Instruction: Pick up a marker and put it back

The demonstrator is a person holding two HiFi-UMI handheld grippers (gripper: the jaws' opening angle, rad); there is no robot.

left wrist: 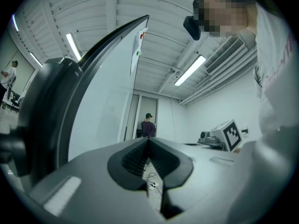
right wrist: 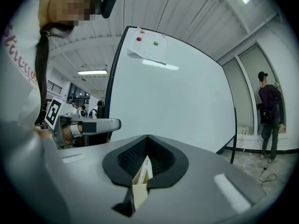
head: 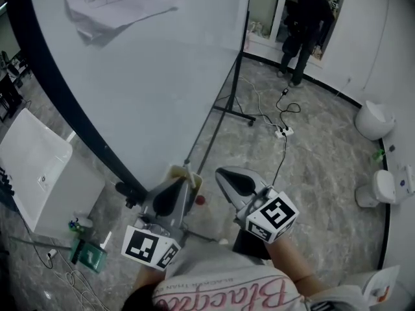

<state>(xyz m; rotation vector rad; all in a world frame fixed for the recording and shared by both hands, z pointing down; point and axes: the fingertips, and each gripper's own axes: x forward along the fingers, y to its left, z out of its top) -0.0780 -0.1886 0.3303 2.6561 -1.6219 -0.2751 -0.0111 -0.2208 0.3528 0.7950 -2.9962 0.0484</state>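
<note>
My two grippers are held side by side low in the head view, in front of the whiteboard (head: 149,76). The left gripper (head: 180,181) is shut with nothing in it; in its own view the jaws (left wrist: 148,140) meet and only floor shows through the gap. The right gripper (head: 224,173) is shut as well, tips together (right wrist: 147,138). A cream box (right wrist: 141,177) shows through the hollow below those tips; whether it touches them I cannot tell. That cream box (head: 183,172) sits at the board's lower edge, with a small red thing (head: 200,200) beside it. No marker is clearly seen.
A sheet of paper (head: 117,5) hangs on the board. The board's stand foot (head: 233,113) reaches over the floor, near a power strip with cable (head: 283,132). A person (head: 305,24) stands at the far doorway. White bins (head: 375,118) at right, a white case (head: 32,167) and green box (head: 87,254) at left.
</note>
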